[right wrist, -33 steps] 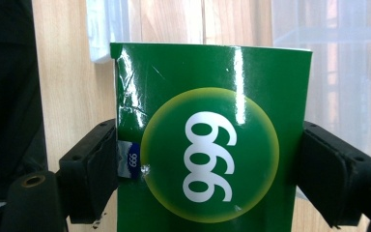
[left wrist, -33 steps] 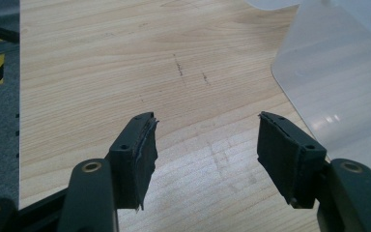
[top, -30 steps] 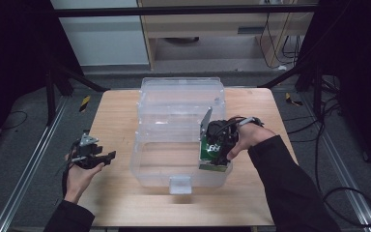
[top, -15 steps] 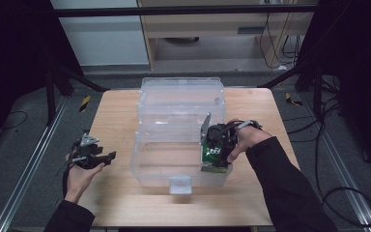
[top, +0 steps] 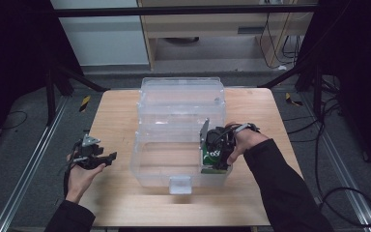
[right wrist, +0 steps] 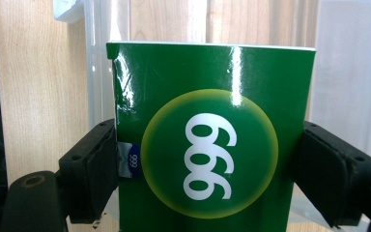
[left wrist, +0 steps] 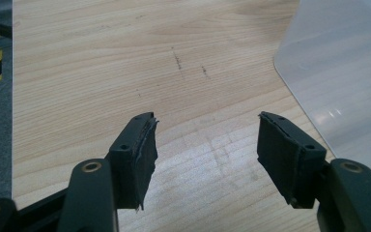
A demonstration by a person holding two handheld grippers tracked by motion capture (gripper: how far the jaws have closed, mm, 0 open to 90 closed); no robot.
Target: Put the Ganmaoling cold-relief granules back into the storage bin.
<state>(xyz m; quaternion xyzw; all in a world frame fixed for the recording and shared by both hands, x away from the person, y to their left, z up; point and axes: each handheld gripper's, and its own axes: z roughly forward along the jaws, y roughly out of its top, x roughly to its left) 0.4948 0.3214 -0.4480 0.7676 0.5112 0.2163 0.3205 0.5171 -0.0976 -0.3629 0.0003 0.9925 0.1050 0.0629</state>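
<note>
The right gripper point(right wrist: 207, 159) hides the lower edges of a glossy green box point(right wrist: 212, 135), clamped between its jaws; the box's bottom is cut off in the right gripper view. It hangs inside the clear plastic bin point(top: 174, 145), close to the bin's near right wall. The left gripper point(left wrist: 205, 154) gapes wide and empty over bare, grained wooden table point(left wrist: 101, 63), the bin's rounded corner just to its right.

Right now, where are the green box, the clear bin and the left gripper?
green box point(right wrist: 212, 145): right gripper view, its printed front face.
clear bin point(top: 181, 84): high view, its far rim.
left gripper point(left wrist: 205, 145): left gripper view, midway between its open fingers.
</note>
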